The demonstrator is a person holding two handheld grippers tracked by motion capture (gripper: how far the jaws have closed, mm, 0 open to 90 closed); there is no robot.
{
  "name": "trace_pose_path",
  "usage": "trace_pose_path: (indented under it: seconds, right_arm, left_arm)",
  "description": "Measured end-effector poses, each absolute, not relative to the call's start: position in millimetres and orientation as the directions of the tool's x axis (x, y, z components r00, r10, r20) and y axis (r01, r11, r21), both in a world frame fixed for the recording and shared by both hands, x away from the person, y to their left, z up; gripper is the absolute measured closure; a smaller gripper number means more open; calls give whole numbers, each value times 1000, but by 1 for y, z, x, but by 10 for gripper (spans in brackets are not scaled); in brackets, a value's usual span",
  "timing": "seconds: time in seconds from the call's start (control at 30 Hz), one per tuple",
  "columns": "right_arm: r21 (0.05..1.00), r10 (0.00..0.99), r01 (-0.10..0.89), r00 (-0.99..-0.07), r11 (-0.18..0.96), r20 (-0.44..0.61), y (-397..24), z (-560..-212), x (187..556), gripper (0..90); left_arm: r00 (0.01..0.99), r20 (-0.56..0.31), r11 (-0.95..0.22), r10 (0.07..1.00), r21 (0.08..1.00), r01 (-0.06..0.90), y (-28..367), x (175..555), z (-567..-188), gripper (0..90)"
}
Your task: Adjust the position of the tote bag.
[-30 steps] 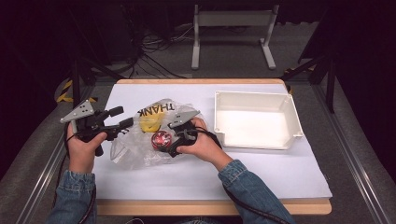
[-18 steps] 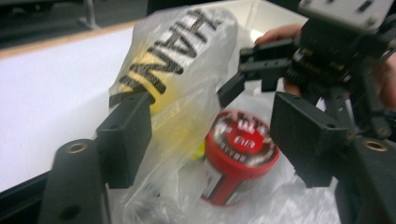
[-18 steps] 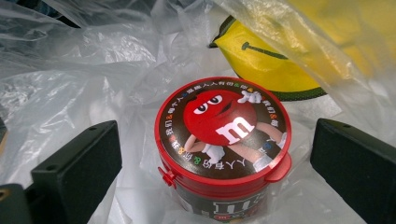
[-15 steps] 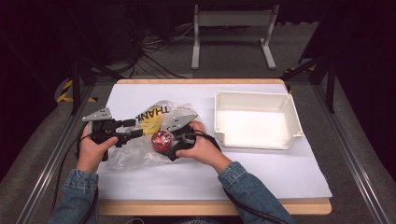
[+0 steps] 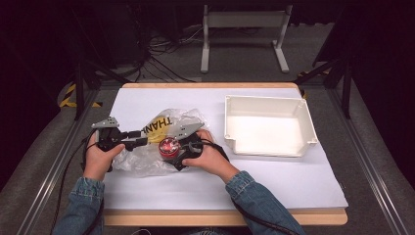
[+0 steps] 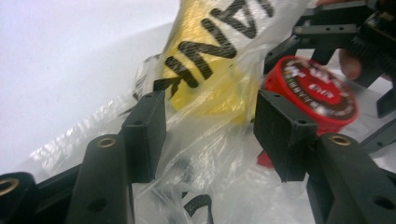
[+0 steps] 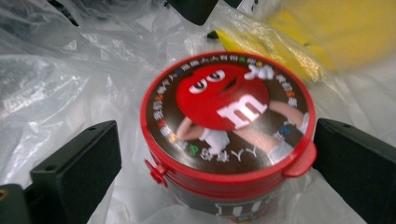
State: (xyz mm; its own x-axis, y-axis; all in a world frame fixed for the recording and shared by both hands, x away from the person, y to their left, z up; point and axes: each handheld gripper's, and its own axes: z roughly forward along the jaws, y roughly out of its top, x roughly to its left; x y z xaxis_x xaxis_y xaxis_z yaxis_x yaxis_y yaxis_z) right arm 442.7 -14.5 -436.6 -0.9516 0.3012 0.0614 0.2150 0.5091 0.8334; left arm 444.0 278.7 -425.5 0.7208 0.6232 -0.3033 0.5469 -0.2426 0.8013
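Note:
A clear plastic bag with a yellow patch and black "THANK" lettering lies crumpled on the white table cover. On it stands a red-lidded candy tub, its lid facing up. My right gripper reaches in from the right with the tub between its jaws. The right pad meets the lid's tab, while the left pad stands apart from the tub. My left gripper lies low on the bag's left side. Its jaws have just been closing, with loose bag film between them and a gap still showing.
A deep white bin stands at the right of the table. The white table cover is bare in front of it. A white stand and cables lie on the floor beyond the far edge.
My left gripper has come down and to the right, from beside the bag onto its left part. The right hand and the tub have stayed in place.

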Motion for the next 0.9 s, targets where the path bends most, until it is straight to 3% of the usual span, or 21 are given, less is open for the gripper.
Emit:
trace_pose_path:
  seconds: [0.4, 0.9]
  right_arm:
    - [814, 319, 240, -945, 528, 72, -16, -447, 445, 27]
    - [852, 293, 195, -955, 486, 52, -10, -434, 443, 53]
  left_arm:
    - [655, -286, -233, 699, 776, 586, 281, 448, -436, 438]
    - [672, -271, -213, 689, 811, 545, 279, 445, -426, 415]
